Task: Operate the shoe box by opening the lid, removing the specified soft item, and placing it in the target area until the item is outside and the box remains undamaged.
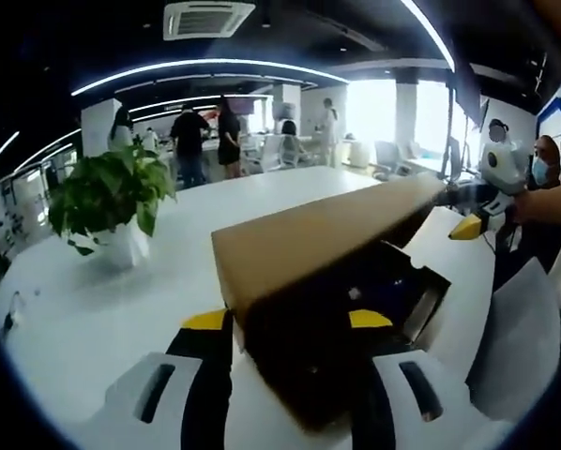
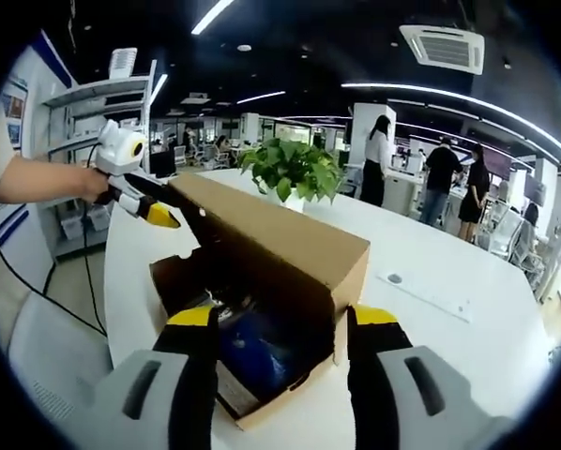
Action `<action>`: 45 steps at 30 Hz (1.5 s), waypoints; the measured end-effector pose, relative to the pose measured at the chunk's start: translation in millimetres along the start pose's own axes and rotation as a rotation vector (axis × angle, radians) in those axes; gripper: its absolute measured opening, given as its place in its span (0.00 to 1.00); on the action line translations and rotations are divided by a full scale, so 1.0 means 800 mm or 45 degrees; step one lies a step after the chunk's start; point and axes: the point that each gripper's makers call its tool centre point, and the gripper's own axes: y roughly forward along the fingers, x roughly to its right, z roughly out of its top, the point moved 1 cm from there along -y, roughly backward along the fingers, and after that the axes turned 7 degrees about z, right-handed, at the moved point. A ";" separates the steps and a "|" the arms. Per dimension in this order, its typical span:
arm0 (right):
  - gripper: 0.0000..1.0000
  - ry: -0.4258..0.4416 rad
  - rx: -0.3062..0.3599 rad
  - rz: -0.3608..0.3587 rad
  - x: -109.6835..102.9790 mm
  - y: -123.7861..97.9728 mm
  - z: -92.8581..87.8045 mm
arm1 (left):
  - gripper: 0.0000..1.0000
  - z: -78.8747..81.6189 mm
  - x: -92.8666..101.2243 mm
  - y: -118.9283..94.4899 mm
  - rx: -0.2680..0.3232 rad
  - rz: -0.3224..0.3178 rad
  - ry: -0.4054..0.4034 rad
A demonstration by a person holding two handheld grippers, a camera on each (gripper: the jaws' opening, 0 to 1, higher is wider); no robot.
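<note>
The brown cardboard shoe box lid (image 1: 327,230) hangs lifted over the open box (image 1: 429,302) on the white table (image 1: 93,309). My left gripper (image 1: 288,319) clamps the near end of the lid between its yellow-tipped jaws. At the lid's far end is my right gripper (image 1: 468,226), held by a person's hand. In the right gripper view my right gripper (image 2: 282,316) grips its own end of the lid (image 2: 271,234), and the left gripper (image 2: 157,214) holds the far end. Under the lid a dark blue soft item (image 2: 262,349) lies in the box (image 2: 266,410).
A potted green plant (image 1: 112,197) (image 2: 290,169) stands on the table behind the box. A small flat object (image 2: 393,278) lies on the table (image 2: 449,319) to the right. A grey chair (image 1: 524,347) sits at the table edge. Several people stand at desks far behind.
</note>
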 end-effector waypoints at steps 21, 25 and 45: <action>0.49 -0.024 0.015 -0.052 0.034 0.021 0.019 | 0.16 0.023 -0.050 0.031 0.047 0.137 0.017; 0.49 -0.018 0.017 -0.061 0.039 0.024 0.021 | 0.11 0.027 -0.057 0.035 0.051 0.163 0.019; 0.42 -0.026 0.046 -0.119 0.068 0.039 0.016 | 0.00 0.036 -0.078 0.055 0.092 0.275 -0.002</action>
